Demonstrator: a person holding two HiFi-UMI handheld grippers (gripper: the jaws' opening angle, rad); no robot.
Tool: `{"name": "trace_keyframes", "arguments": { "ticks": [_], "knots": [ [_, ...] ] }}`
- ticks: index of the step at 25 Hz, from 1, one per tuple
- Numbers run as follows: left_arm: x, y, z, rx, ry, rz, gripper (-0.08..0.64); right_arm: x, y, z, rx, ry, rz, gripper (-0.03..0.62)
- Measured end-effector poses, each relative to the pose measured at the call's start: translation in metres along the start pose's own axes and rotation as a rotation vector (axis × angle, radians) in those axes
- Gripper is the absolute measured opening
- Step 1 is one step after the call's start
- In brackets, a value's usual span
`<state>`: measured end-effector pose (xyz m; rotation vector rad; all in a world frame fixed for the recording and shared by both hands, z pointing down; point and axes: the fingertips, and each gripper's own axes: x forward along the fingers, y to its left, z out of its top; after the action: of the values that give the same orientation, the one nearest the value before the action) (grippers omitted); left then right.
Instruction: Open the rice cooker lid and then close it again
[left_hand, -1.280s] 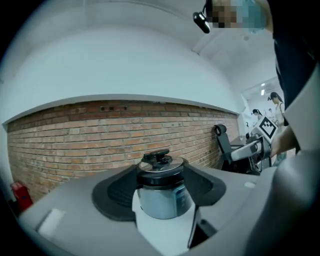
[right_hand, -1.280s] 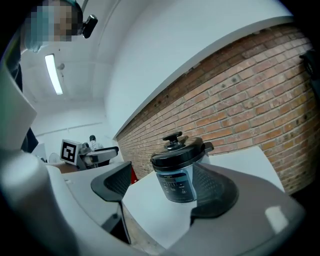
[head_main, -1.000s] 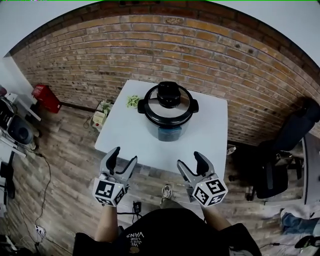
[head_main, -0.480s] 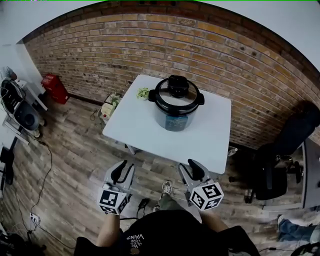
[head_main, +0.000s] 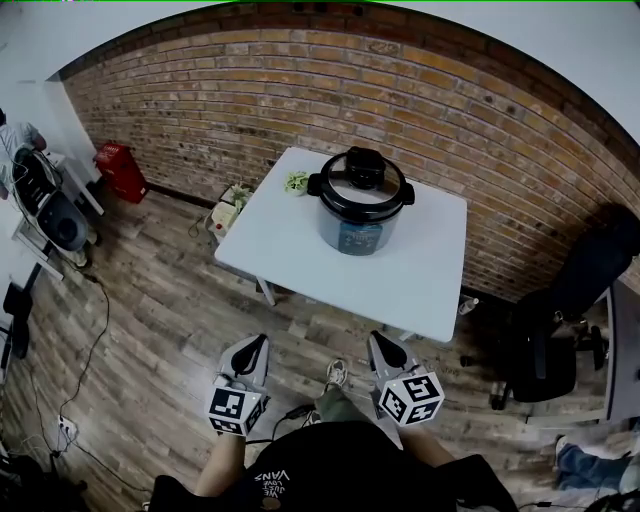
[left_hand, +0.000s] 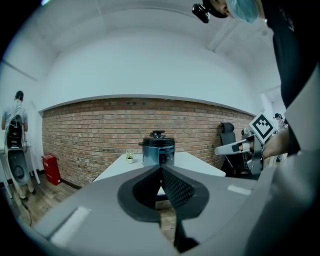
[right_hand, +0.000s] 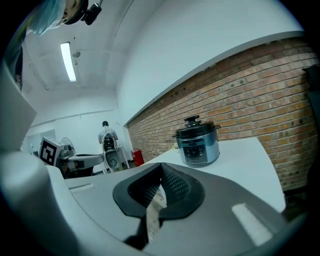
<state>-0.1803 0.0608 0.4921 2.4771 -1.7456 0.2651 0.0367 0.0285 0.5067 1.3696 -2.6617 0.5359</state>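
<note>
The lid (head_main: 360, 192) of the far rice cooker (head_main: 358, 228) looks rigid and slick; its black knob (head_main: 364, 166) seems the best hold. The left claw (head_main: 254, 344) and right claw (head_main: 379, 341) have just closed together, both empty.

The rice cooker (head_main: 356, 236) is silver with a black lid (head_main: 362, 192), the table (head_main: 290, 255) white, the brick wall (head_main: 250, 90) at twelve o'clock red-brown, and the grey left gripper (head_main: 256, 343) and right gripper (head_main: 379, 341) bear black-and-white square markers (head_main: 228, 405).

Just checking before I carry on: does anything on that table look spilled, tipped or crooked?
Nothing stands out. The rice cooker stands upright on the table, lid on, and the small plant beside it is upright too.
</note>
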Motion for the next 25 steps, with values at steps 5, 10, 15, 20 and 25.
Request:
{"name": "trace_keyframes", "arguments": {
  "ticks": [5,10,15,20,25],
  "knots": [
    [-0.006,-0.003,-0.007,0.001,0.014,0.014,0.002,-0.002,0.001,-0.012,0.01,0.026,-0.004,0.006],
    [-0.008,-0.002,-0.014,-0.016,0.022,0.026,0.002,-0.004,0.0,-0.016,-0.011,0.041,-0.022,0.005],
    [-0.006,-0.005,-0.008,0.009,0.012,0.007,0.002,-0.005,-0.001,-0.015,-0.011,0.043,-0.025,0.005],
    [-0.001,-0.009,-0.007,0.002,0.016,-0.008,0.002,-0.003,-0.001,-0.014,-0.013,0.039,-0.015,0.005],
    [0.003,-0.009,-0.007,0.01,0.015,-0.012,0.002,0.0,-0.002,-0.013,-0.02,0.039,-0.014,0.005]
  ]
}}
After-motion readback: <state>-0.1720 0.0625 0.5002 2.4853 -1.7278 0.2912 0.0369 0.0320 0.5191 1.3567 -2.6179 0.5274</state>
